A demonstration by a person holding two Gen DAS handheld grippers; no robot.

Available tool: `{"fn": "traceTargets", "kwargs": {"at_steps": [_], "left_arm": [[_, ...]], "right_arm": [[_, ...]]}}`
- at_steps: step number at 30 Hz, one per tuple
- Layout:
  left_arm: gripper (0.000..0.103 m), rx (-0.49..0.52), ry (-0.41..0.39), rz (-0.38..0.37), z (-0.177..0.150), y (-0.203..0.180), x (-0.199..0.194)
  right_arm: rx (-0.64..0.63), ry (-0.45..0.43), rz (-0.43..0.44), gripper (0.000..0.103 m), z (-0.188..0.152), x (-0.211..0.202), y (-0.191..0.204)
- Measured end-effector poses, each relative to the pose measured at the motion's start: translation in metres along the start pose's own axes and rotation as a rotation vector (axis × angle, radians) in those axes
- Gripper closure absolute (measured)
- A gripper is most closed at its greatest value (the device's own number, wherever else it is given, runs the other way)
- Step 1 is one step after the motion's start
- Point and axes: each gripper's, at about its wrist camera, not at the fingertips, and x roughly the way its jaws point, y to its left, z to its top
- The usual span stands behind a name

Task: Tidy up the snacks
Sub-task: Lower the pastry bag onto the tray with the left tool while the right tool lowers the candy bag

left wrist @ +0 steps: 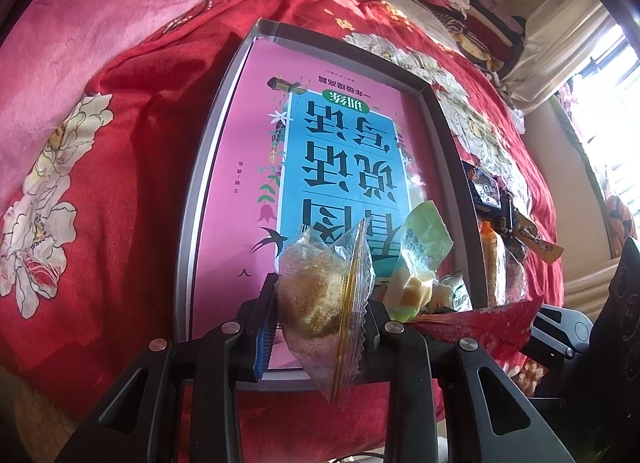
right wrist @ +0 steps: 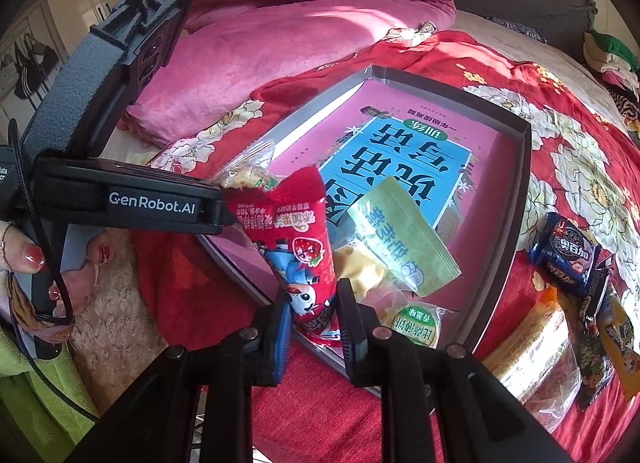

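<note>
In the left wrist view the left gripper (left wrist: 320, 327), low centre, is clamped on a clear-wrapped pastry (left wrist: 320, 295) above the tray's (left wrist: 192, 199) near end, its base hiding the tray's lower edge. Only the right wrist view shows the hand (right wrist: 40, 263) at far left. At lower centre the right gripper (right wrist: 312, 323) flanks a red packet (right wrist: 300, 247); whether its pads press I cannot tell.

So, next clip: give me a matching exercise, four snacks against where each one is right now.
Things:
1. clear-wrapped cake
2. red strawberry packet
3. pale green packet
4. blue cookie packet

Places:
A. lying in the grey tray
B. on the red bedspread, outside the tray
C. between the left gripper fingers
D. between the right gripper fingers

Pairs: 1-C, 2-D, 3-A, 4-B
</note>
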Motion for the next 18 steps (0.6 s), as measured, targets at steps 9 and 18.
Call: {"fn": "traceTargets", "kwargs": {"at_steps": [9, 18], "left_arm": [[0.07, -0.003, 0.006, 0.002, 0.0, 0.0, 0.001], [0.069, 0.001, 0.009, 0.008, 0.0, -0.002, 0.001]], "right_arm": [[-0.004, -0.007, -0.003, 0.072, -0.002, -0.006, 0.002], [0.054, -0.019, -0.036, 0.07, -0.006, -0.014, -0.017]]}}
